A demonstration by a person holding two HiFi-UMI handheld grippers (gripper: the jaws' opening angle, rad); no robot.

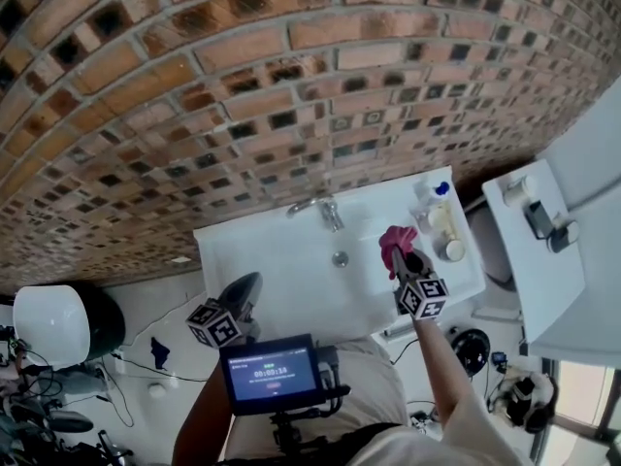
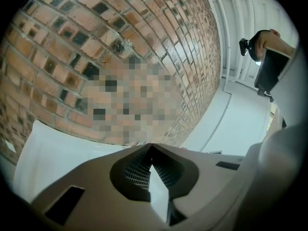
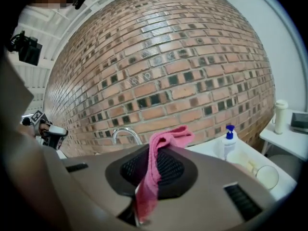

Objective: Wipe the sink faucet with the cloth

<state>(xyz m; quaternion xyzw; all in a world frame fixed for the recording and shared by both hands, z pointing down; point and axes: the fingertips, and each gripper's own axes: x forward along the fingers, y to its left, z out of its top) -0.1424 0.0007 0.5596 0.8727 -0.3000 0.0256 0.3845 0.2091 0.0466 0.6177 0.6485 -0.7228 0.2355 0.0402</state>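
Note:
A white sink (image 1: 291, 284) stands against the brick wall, with a chrome faucet (image 1: 320, 208) at its back rim. In the right gripper view the faucet (image 3: 126, 134) arches just beyond the jaws. My right gripper (image 1: 403, 258) is shut on a pink cloth (image 1: 393, 243) and hovers over the sink's right part, to the right of the faucet. The cloth (image 3: 156, 165) hangs between the closed jaws. My left gripper (image 1: 247, 289) is shut with nothing in it, low at the sink's front left edge, its tips (image 2: 151, 150) pointing toward the wall.
A soap bottle with a blue pump (image 1: 439, 192) and a round dish (image 1: 450, 250) sit on the sink's right ledge. To the right stands a white shelf (image 1: 543, 280) carrying a cup and a dark device. A white round bin (image 1: 53, 323) is at the left.

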